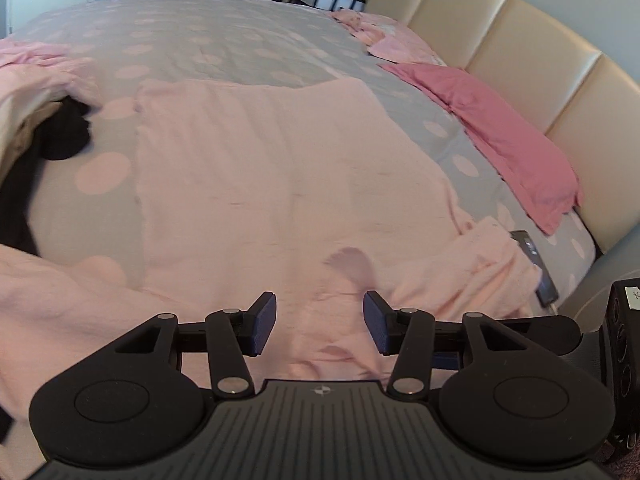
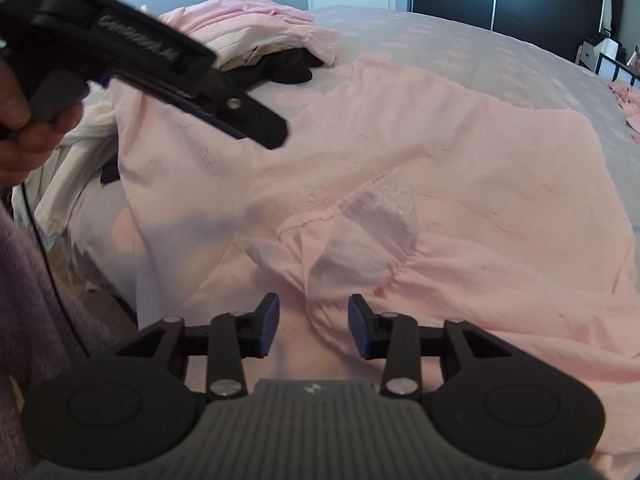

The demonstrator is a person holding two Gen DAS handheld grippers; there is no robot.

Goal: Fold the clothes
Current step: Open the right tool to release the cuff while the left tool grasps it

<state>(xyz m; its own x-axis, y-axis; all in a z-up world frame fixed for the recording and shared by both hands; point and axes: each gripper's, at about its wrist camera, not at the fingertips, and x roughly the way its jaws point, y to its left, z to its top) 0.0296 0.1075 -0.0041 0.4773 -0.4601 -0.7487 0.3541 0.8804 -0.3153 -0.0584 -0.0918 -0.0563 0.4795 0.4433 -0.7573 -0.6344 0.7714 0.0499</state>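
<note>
A pale pink garment point(image 1: 260, 168) lies spread flat on the grey dotted bedspread point(image 1: 224, 36); it also shows in the right wrist view point(image 2: 480, 184), with its gathered neckline point(image 2: 360, 232) near me. My left gripper point(image 1: 320, 322) is open and empty, just above the garment's near edge. My right gripper point(image 2: 314, 326) is open and empty, its jaws on either side of a fold of the neckline area. The left gripper also shows from the side in the right wrist view point(image 2: 256, 128), hovering over the garment's left part.
A heap of pink, cream and black clothes point(image 1: 48, 112) lies at the left. A darker pink folded cloth point(image 1: 500, 136) and a black phone point(image 1: 536, 268) lie by the cream headboard point(image 1: 520, 40). The bed's edge and floor point(image 2: 92, 280) are at the left.
</note>
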